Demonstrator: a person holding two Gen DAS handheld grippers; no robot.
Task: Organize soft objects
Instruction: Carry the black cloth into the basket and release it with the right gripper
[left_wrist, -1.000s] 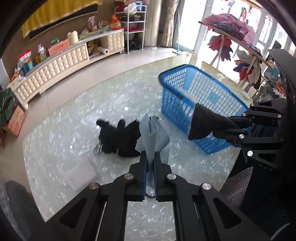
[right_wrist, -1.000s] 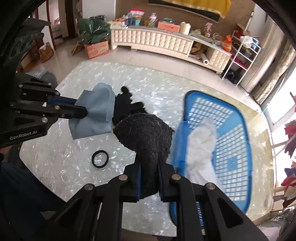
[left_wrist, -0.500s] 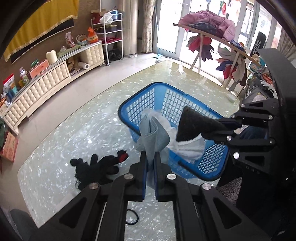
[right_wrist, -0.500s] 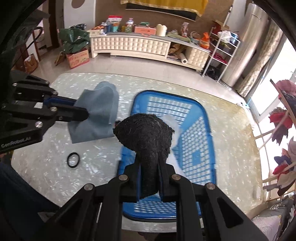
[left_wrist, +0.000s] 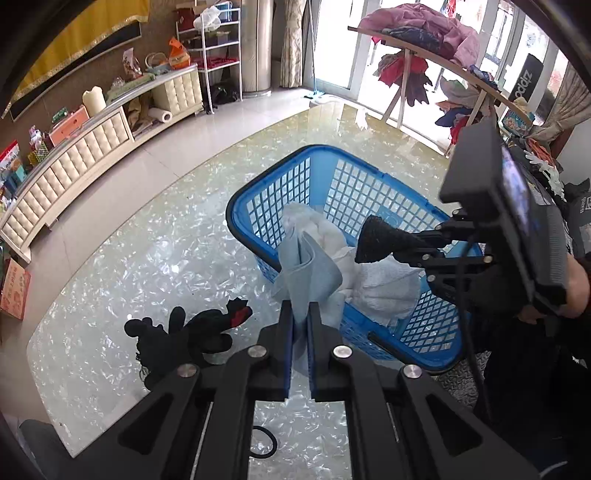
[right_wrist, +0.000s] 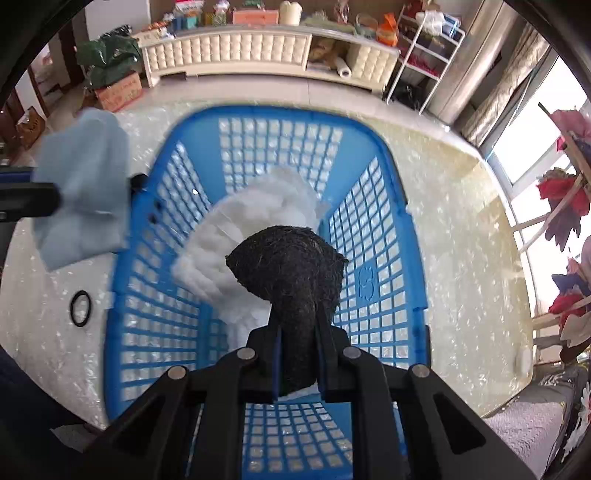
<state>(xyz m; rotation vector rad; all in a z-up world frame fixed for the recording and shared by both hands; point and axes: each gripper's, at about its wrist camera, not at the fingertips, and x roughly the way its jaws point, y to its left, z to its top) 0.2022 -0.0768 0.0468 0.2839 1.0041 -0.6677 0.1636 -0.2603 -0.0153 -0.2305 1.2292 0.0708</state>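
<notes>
Cloths hung over the blue basket (right_wrist: 384, 177): left gripper (left_wrist: 301, 314) pinched a light-blue cloth (left_wrist: 308, 269), right gripper (right_wrist: 298, 328) squeezed a black pad (right_wrist: 291, 269).

The right hand-held gripper (right_wrist: 298, 350) clamps a black knitted piece (right_wrist: 291, 273) over the blue basket (right_wrist: 373, 155) (white cloth (right_wrist: 236, 236) inside).

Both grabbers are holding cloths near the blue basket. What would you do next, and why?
Probably open the right gripper: its dark knitted piece hangs over the blue basket, above the white towel, so it should drop inside.
</notes>
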